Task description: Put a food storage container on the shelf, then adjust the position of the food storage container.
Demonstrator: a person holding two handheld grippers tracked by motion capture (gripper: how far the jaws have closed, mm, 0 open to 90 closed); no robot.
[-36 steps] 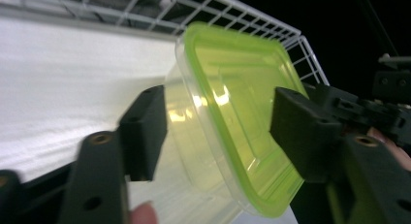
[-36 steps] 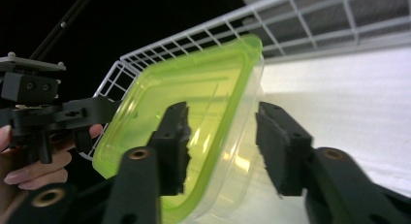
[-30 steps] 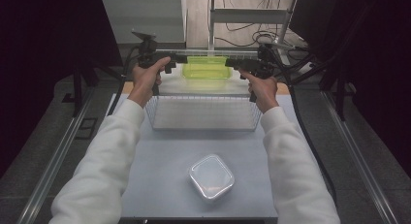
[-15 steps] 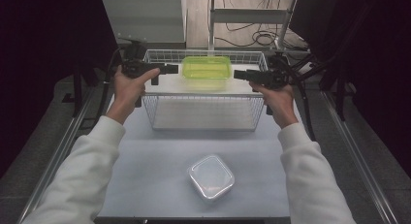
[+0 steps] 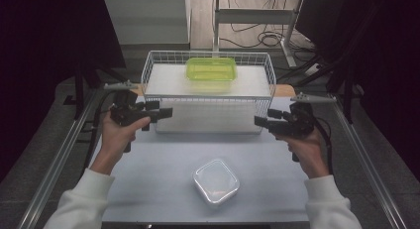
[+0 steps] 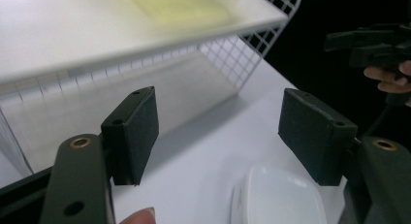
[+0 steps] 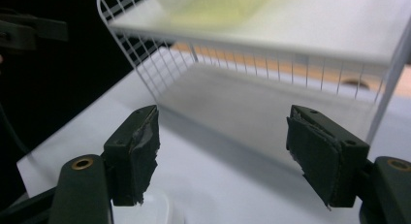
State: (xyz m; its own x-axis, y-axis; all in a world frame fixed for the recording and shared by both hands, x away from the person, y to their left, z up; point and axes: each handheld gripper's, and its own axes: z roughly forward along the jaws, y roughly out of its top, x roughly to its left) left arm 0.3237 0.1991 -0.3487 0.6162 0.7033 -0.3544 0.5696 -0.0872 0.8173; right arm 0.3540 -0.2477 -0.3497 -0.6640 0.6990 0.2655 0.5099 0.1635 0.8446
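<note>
No readable text, labels, brands, numbers or signs anywhere.

Green container [image 5: 210, 70] on wire rack [image 5: 208, 92]; left tool [image 5: 166, 112], right tool [image 5: 260, 121] empty, flanking rack; clear lid [image 5: 216, 182] near.

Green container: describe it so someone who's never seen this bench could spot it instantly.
Find the white wire rack standing at the far end of the table. On its upper shelf, near the middle, sits the green container, a shallow rectangular tub. Its translucent lime-green colour sets it apart from the clear lidded container, which lies lower down on the near part of the table.
</note>
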